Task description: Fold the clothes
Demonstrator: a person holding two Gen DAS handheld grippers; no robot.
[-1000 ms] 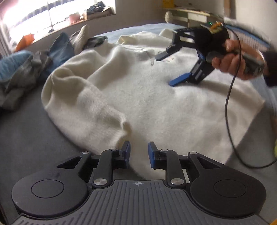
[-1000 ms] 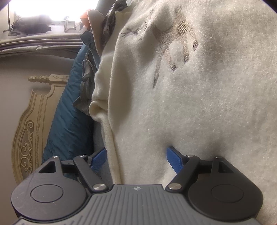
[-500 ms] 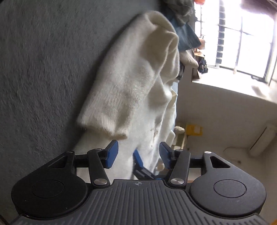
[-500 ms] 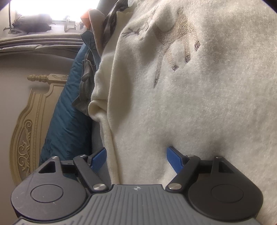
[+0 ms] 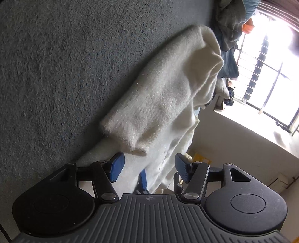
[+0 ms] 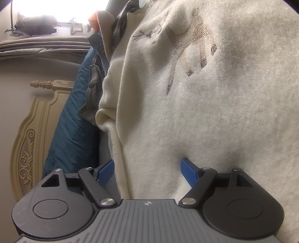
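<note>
Left wrist view, rolled hard sideways: grey-blue bedspread [image 5: 56,74] fills the left and upper left of the frame. Cream fleece sweater [image 5: 168,104] runs diagonally from upper centre down to the lower centre, one sleeve folded over the body, its cuff [image 5: 130,138] ending just above the claw. Left gripper [image 5: 148,166] at the bottom edge, blue fingertips [image 5: 116,166] standing apart and opening further; sweater fabric lies between them, neither pad pressing on it. A sliver of another blue pad [image 5: 143,179], low between the fingers, peeks from behind the fabric; cannot tell for sure what it belongs to. Pile of grey and blue clothes [image 5: 228,33] at the upper right, against a barred window [image 5: 267,71] blown out with daylight. Pale wall [image 5: 233,149] below the window sill.

Right wrist view: same cream sweater [image 6: 214,112] fills the centre and right, with a brown embroidered deer [image 6: 194,43] in the upper middle. Right gripper [image 6: 147,169] at the bottom, jaws wide apart, straddling the sweater's folded edge; right pad dents into the fleece, left pad off the cloth over the gap beside it, no pinch. Teal quilted garment [image 6: 74,121] left of centre, a plaid one [image 6: 119,30] above it. Carved cream headboard [image 6: 31,134] at the lower left. Bright window ledge [image 6: 46,11] along the top left.
</note>
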